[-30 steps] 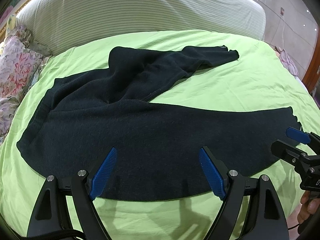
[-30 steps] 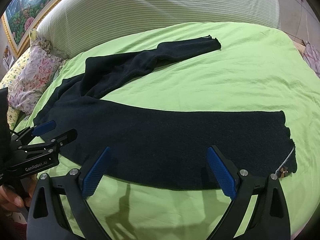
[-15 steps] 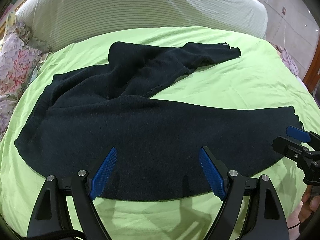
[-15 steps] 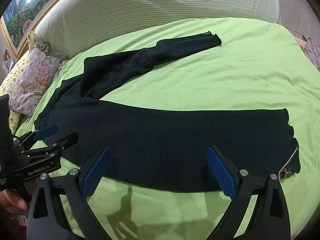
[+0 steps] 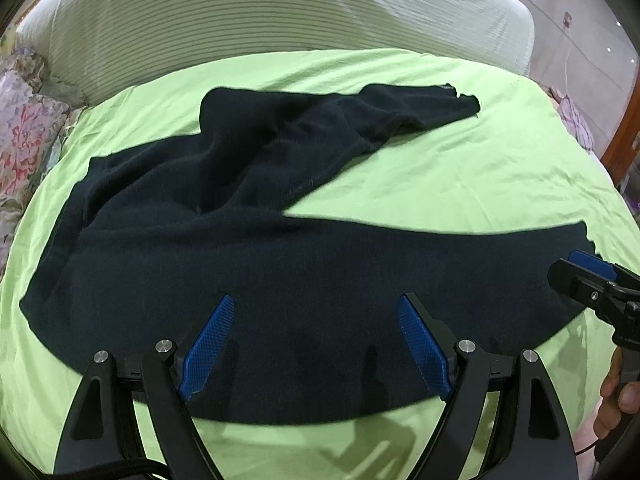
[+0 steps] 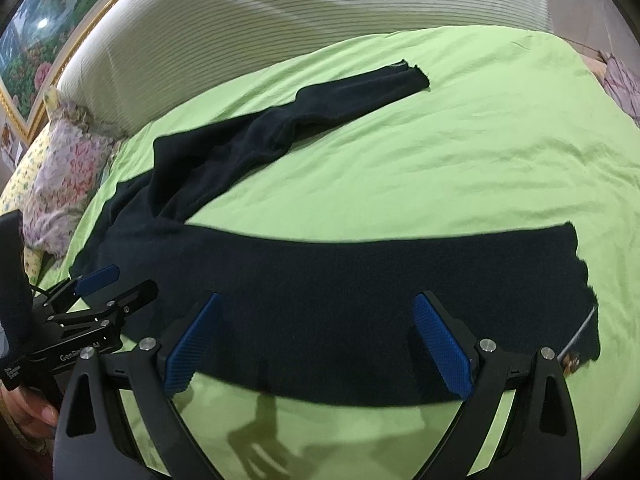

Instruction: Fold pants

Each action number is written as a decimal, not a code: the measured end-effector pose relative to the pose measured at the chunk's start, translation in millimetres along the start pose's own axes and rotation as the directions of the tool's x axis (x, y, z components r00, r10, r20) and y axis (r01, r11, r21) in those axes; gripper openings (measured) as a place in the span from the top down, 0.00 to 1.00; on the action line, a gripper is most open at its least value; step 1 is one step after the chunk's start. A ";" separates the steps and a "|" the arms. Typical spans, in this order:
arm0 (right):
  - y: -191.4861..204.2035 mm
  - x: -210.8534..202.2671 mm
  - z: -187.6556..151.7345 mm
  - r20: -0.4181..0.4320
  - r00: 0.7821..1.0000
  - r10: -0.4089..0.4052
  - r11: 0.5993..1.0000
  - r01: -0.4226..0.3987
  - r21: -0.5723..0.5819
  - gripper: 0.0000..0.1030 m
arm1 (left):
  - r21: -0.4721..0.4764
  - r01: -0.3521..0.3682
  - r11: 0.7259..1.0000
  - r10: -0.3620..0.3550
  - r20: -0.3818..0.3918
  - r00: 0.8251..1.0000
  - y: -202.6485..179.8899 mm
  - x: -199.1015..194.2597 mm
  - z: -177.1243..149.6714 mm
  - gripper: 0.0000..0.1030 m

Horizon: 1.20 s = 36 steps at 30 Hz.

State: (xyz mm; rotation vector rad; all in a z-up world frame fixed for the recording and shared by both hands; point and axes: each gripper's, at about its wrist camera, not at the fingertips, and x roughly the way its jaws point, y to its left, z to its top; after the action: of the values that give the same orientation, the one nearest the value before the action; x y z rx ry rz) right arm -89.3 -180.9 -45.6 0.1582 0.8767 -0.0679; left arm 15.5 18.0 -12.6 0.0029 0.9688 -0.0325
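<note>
Dark pants (image 5: 280, 264) lie unfolded on the green bedsheet (image 5: 460, 168), near leg running left to right, far leg angling away toward the headboard (image 5: 280, 12). The left gripper (image 5: 316, 344) and right gripper (image 6: 320, 340) hover over the near leg's edge, jaws spread wide, holding nothing.

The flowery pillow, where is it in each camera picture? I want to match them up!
Left wrist view: the flowery pillow sits at the far left edge, beside the green bed sheet.
Right wrist view: the same pillow is at the left, lower down, above the left tool.
Shared landmark: the far leg cuff of the dark pants, lying near the striped headboard.
</note>
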 end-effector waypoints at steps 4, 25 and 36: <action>-10.6 1.4 21.3 0.040 0.999 0.006 1.000 -0.007 0.024 0.07 | -0.008 0.000 1.000 0.000 0.005 1.000 2.5 6.4 24.8 0.18; -63.7 57.9 200.2 0.066 0.996 0.053 0.998 -0.054 0.025 0.07 | 0.072 -0.017 0.997 0.017 0.003 1.000 24.9 83.5 182.7 0.18; -86.8 114.3 260.5 0.006 0.999 0.034 0.999 -0.034 0.002 0.07 | 0.145 -0.010 0.989 0.021 -0.073 0.997 21.9 151.0 231.4 0.19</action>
State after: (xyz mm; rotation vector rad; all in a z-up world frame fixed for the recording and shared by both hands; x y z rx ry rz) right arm 170.7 -309.1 20.7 0.1749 0.8672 -0.0376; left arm 292.2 32.1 -6.3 0.1459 1.0393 -0.0886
